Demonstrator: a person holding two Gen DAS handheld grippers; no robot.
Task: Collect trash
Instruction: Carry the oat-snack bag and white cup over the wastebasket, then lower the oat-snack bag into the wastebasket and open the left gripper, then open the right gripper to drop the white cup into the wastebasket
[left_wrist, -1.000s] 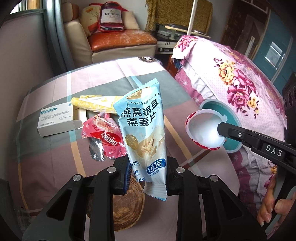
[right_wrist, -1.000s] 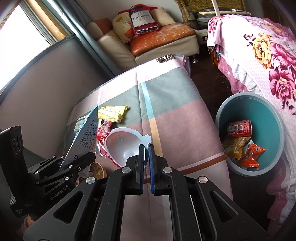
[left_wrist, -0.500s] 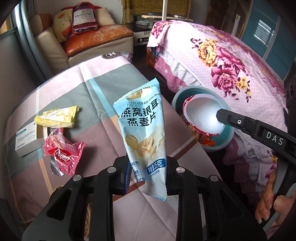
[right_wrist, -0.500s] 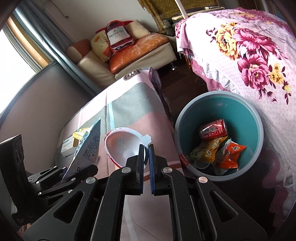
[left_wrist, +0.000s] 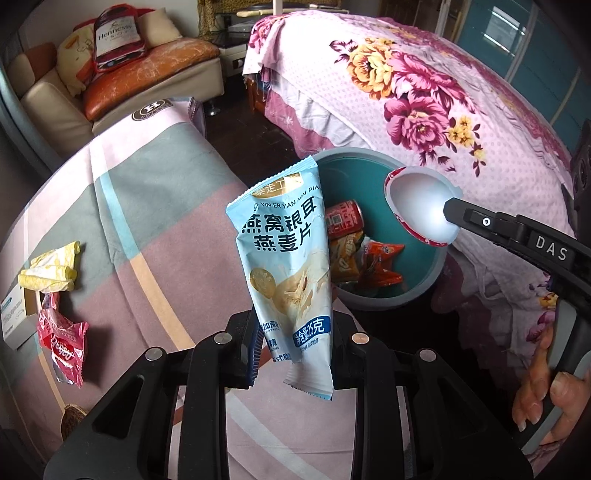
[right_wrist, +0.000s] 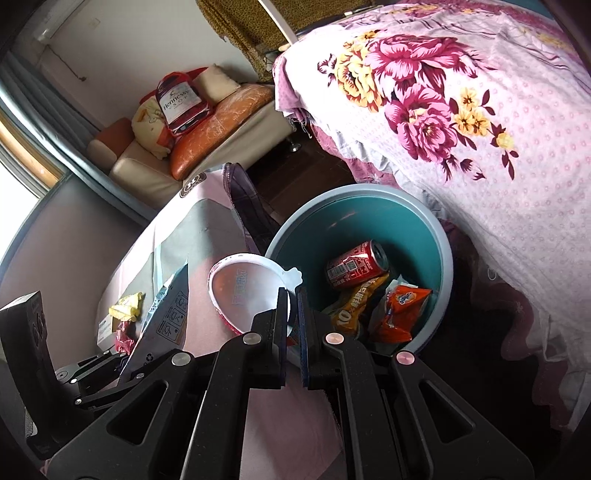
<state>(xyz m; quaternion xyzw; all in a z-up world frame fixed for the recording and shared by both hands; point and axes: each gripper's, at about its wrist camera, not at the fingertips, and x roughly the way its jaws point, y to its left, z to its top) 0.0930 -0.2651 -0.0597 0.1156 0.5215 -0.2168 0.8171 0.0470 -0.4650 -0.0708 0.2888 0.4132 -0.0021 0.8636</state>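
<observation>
My left gripper (left_wrist: 295, 332) is shut on the lower end of a light blue oat-flake packet (left_wrist: 284, 258), which stands upright in front of the teal bin (left_wrist: 424, 295). My right gripper (right_wrist: 293, 310) is shut on the tab of a round white peel-off lid with a red rim (right_wrist: 243, 291). That lid (left_wrist: 421, 206) hangs over the bin's far edge in the left wrist view. The bin (right_wrist: 447, 258) stands on the floor between table and bed. It holds a red can (right_wrist: 354, 267) and orange snack bags (right_wrist: 399, 310).
On the checked tablecloth (left_wrist: 155, 229) at the left lie a yellow wrapper (left_wrist: 51, 269), a red wrapper (left_wrist: 62, 343) and a white box (left_wrist: 11, 317). A bed with a floral cover (left_wrist: 424, 92) rises right behind the bin. A sofa (left_wrist: 122, 74) stands at the back.
Both grippers have swung right, away from the table's middle and toward the bin, each keeping its piece of trash. The bin now fills the view ahead and the table trash has slid left.
</observation>
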